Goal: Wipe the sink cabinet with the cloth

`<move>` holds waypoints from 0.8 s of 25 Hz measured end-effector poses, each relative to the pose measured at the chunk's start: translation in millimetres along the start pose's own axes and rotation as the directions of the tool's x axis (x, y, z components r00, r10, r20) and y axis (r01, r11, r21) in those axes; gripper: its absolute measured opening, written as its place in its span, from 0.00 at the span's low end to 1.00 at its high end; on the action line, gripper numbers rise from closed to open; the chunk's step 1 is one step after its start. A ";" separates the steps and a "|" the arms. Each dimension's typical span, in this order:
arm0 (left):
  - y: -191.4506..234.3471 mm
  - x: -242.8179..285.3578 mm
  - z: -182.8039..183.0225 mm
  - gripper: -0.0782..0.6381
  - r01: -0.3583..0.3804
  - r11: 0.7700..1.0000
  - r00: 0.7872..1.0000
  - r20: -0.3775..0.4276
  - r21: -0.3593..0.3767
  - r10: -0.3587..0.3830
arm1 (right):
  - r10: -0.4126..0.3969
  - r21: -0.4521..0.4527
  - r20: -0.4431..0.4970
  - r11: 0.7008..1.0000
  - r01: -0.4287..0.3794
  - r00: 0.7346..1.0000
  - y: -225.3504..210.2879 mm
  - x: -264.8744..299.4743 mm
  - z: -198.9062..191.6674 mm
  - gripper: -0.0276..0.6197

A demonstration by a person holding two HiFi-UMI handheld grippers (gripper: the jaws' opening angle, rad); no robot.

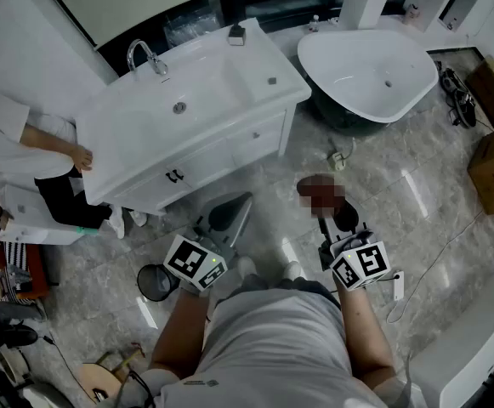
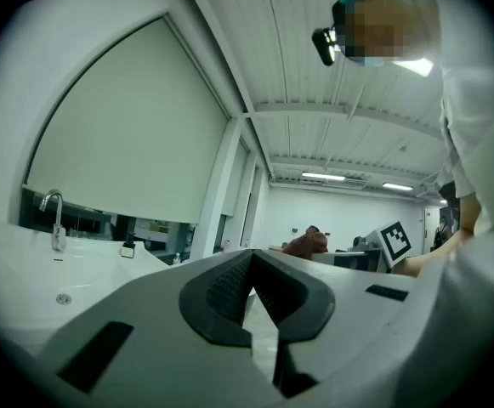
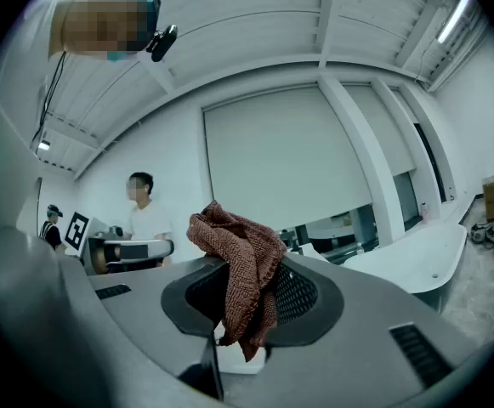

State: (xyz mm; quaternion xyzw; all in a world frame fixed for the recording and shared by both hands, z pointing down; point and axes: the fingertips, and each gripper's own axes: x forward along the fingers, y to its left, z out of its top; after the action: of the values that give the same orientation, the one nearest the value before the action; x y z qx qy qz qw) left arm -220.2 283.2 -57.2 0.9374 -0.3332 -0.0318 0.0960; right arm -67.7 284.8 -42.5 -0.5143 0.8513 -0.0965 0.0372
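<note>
**Head view.** Both grippers are being held low, close to the body and well apart from the sink cabinet (image 1: 187, 134); wiping is judged not yet begun. The cloth (image 1: 319, 195) is being carried at the tip of the right gripper (image 1: 325, 211), bunched and pointed forward, presumably ready to be pressed on the cabinet. The left gripper (image 1: 234, 206) is being kept aside with nothing in it. The far corner of the cabinet is being touched by a second person's hand (image 1: 82, 156), purpose unclear.

**Left gripper view.** The jaws of the left gripper (image 2: 252, 257) are being held together at the tips, with nothing between them. The cabinet's white top (image 2: 25, 270) and its tap (image 2: 55, 215) are being seen to the left.

**Right gripper view.** The cloth (image 3: 238, 245) is being pinched between the closed jaws of the right gripper (image 3: 248, 272). A loose fold is standing above and a tail is hanging below.

**Count.** Two grippers, one cloth, one sink cabinet, one tap, one bathtub (image 1: 370, 70).
</note>
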 end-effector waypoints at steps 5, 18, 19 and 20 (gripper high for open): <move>7.9 -16.1 -4.9 0.12 -0.004 1.000 1.000 -0.005 -0.018 0.004 | -0.003 -0.007 -0.012 1.000 0.003 1.000 14.5 3.0 -4.9 0.19; 44.9 -42.1 -13.5 0.12 0.048 0.998 0.999 -0.021 -0.046 -0.049 | -0.069 0.070 0.000 0.995 0.069 0.998 35.1 27.2 -14.7 0.19; 48.8 -43.9 -15.4 0.12 0.048 0.998 0.998 -0.024 -0.049 -0.049 | -0.078 0.075 -0.002 0.994 0.078 0.997 34.9 28.8 -17.0 0.19; 52.3 -44.9 -17.0 0.12 0.046 0.998 0.998 -0.027 -0.051 -0.048 | -0.084 0.079 -0.004 0.993 0.084 0.996 34.5 30.4 -18.9 0.19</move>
State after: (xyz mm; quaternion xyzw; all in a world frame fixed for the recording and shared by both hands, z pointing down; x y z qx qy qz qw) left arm -285.3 274.4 -30.3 0.9426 -0.3087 -0.0291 0.1236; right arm -114.9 275.9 -29.9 -0.5477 0.8246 -0.1318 0.0530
